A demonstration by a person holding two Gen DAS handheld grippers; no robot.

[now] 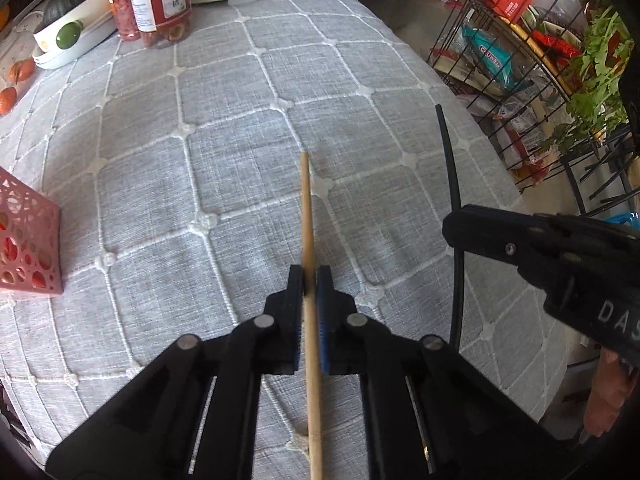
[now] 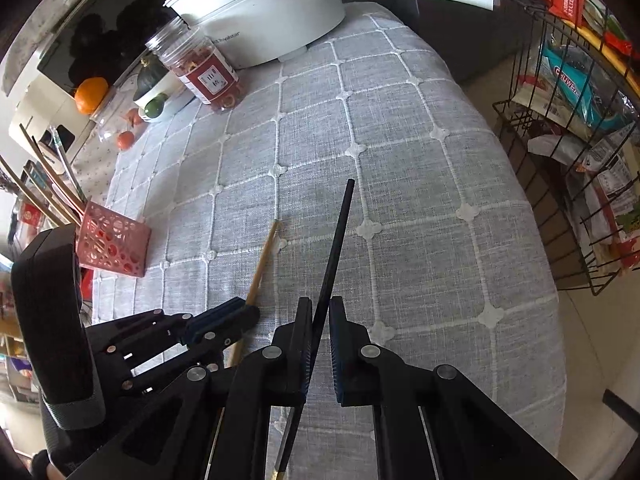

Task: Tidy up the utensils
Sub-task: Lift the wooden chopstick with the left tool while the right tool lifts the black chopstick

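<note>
My left gripper [image 1: 310,280] is shut on a wooden chopstick [image 1: 307,208] that points forward over the grey quilted tablecloth [image 1: 200,160]. My right gripper [image 2: 320,312] is shut on a black chopstick [image 2: 338,236], also pointing forward. In the left wrist view the right gripper [image 1: 460,228] and black chopstick [image 1: 450,152] appear at the right. In the right wrist view the left gripper [image 2: 248,312] and wooden chopstick [image 2: 264,256] appear at the left. A pink perforated utensil holder [image 2: 112,240], with several utensils standing in it, sits at the table's left; it also shows in the left wrist view [image 1: 28,240].
At the back stand a white pot with a long handle [image 2: 260,4], a jar of dried fruit [image 2: 204,68] and a white dish with fruit [image 1: 68,36]. A black wire rack [image 2: 572,120] of snack packets stands off the table's right edge.
</note>
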